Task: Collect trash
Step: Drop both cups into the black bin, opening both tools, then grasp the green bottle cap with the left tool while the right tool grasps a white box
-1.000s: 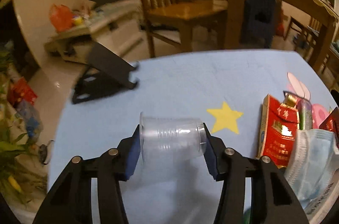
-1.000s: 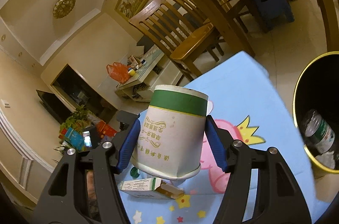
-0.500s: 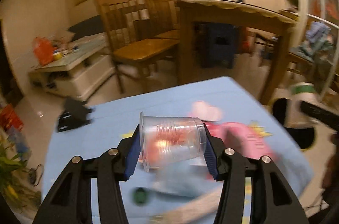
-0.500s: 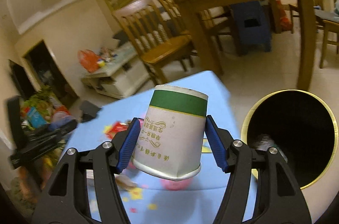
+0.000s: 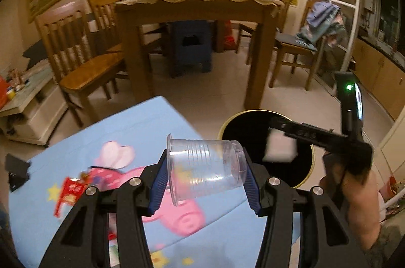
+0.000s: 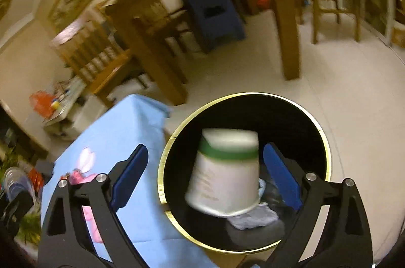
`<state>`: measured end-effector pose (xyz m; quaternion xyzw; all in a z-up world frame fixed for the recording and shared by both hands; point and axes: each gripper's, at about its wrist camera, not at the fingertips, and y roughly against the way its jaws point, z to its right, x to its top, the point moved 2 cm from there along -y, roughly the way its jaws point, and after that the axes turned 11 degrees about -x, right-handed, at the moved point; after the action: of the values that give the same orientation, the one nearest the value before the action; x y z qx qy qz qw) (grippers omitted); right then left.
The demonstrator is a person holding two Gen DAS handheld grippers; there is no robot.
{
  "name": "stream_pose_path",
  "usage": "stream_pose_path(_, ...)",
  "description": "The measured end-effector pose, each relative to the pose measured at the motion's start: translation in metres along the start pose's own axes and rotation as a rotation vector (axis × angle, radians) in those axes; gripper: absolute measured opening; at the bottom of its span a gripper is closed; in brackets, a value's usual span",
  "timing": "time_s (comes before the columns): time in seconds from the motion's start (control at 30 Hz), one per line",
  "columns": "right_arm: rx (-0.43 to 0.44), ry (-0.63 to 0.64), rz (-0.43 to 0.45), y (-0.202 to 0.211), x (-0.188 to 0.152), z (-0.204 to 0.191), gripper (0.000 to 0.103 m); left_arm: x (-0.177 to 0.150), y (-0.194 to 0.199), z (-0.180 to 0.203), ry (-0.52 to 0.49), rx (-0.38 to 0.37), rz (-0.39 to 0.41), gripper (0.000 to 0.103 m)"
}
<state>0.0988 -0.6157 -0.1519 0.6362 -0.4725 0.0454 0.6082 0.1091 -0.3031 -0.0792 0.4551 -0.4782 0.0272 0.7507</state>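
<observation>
Both sets of jaws are reading clearly for us: our left gripper (image 5: pixel 206 182) is clamping its blue pads (image 5: pixel 159 183) on a clear plastic cup (image 5: pixel 206 170) lying sideways between them, while our right gripper (image 6: pixel 206 182) is standing wide, its blue pads (image 6: pixel 130 173) well apart from the white paper cup (image 6: pixel 224 173) between them, touching neither side. Going from the biggest thing down, we are looking past a wooden dining table (image 5: pixel 195 7) with wooden chairs (image 5: pixel 83 60) around it, standing on a pale tiled floor (image 6: pixel 341 65). Nearer to us, we are seeing the low table under a light blue cartoon cloth (image 5: pixel 131 131), its corner lying just beside the black trash bin (image 6: pixel 298 121) with a gold rim. We are holding the right gripper directly over the bin's mouth, and the paper cup, green-banded and motion-blurred, is sitting inside the circle of that rim with crumpled pale trash (image 6: pixel 253 218) below it. We are carrying the clear cup above the cloth's edge, near the bin (image 5: pixel 243 131) but not over it. From the left wrist view we are also catching the right gripper (image 5: pixel 281 136) reaching across the bin. A red packet (image 5: pixel 68 193) is lying on the cloth at the left, blurred.
</observation>
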Motion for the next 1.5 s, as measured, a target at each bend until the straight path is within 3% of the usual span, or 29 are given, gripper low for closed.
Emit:
stream_pose_path(0.13, 0.015, -0.101, 0.045, 0.016, 0.009, 0.024, 0.096, 0.008, -0.029, 0.03, -0.032, -0.029, -0.035, 0.051)
stream_pose_path(0.27, 0.005, -0.225, 0.179, 0.054, 0.019, 0.058, 0.097, 0.014, -0.058, 0.06, -0.074, -0.06, -0.07, 0.051)
stream_pose_path(0.37, -0.006, -0.388, 0.255, 0.075, 0.017, 0.097, 0.098, 0.021, -0.075, 0.074, -0.096, -0.072, -0.094, 0.051)
stream_pose_path(0.57, 0.001, -0.539, 0.283, 0.092, 0.008, 0.153, 0.098, 0.031, -0.107, 0.098, -0.152, -0.074, -0.136, 0.052)
stream_pose_path(0.67, 0.003, -0.547, 0.275, 0.093, 0.007, 0.16, 0.098, 0.03, -0.11, 0.103, -0.175, -0.063, -0.13, 0.068)
stream_pose_path(0.73, 0.005, -0.545, 0.273, 0.095, 0.007, 0.161, 0.098, 0.029, -0.11, 0.105, -0.187, -0.06, -0.125, 0.071)
stream_pose_path(1.03, -0.002, -0.482, 0.278, 0.096, 0.006, 0.136, 0.098, 0.027, -0.085, 0.09, -0.161, -0.058, -0.109, 0.071)
stream_pose_path(1.13, -0.006, -0.425, 0.28, 0.095, 0.008, 0.118, 0.098, 0.024, -0.064, 0.082, -0.153, -0.037, -0.084, 0.077)
stream_pose_path(1.27, -0.005, -0.261, 0.301, 0.097, 0.011, 0.073, 0.098, 0.014, -0.025, 0.061, -0.134, -0.004, -0.042, 0.083)
stream_pose_path(1.4, -0.043, -0.035, 0.383, 0.118, -0.002, 0.007, 0.098, -0.008, 0.028, 0.02, -0.091, 0.048, 0.012, 0.092)
stream_pose_path(1.5, 0.043, 0.067, 0.395, 0.135, -0.023, -0.04, 0.098, -0.035, 0.076, -0.032, -0.045, 0.16, 0.066, 0.096)
